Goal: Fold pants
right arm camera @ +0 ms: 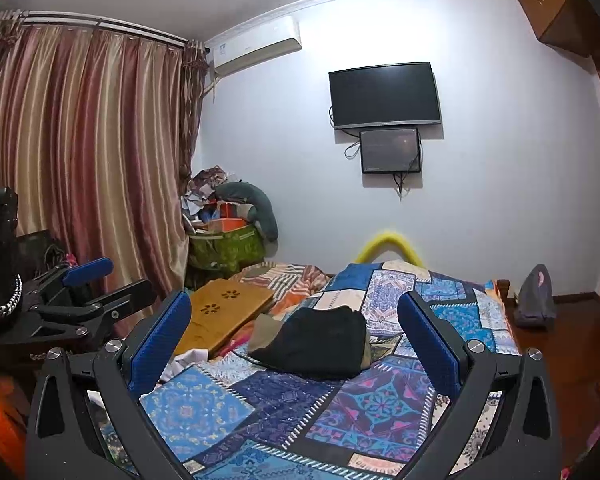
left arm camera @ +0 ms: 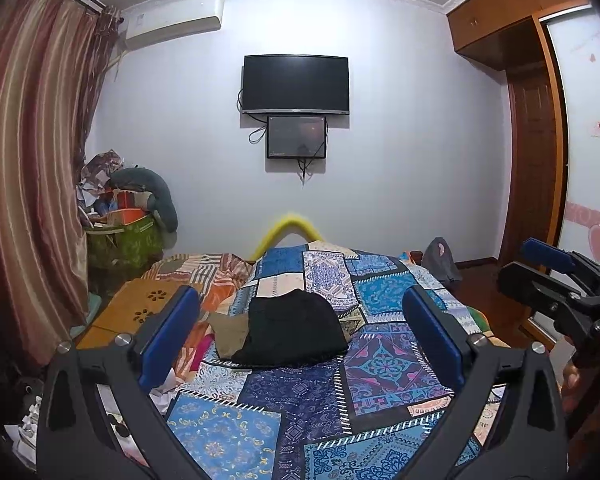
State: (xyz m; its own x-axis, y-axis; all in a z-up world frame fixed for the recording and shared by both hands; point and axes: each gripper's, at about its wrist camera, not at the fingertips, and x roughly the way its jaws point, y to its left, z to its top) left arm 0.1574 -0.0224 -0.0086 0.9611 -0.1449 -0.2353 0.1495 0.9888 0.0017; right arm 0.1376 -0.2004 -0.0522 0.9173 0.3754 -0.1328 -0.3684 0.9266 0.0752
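Bedroom, patchwork-covered bed [left arm camera: 300,396] up front. Black pants [left arm camera: 294,328] bunched mid-bed beside a tan garment [left arm camera: 230,330]. Green bin [right arm camera: 228,248] in corner, overflowing with boxes and papers. Left gripper [left arm camera: 300,336] and right gripper [right arm camera: 296,344] hovering, jaws spread wide, holding nothing.

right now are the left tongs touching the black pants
Apart. The left wrist view shows the left tongs open, held above the bed, with patterned bedspread between them and the black pants.
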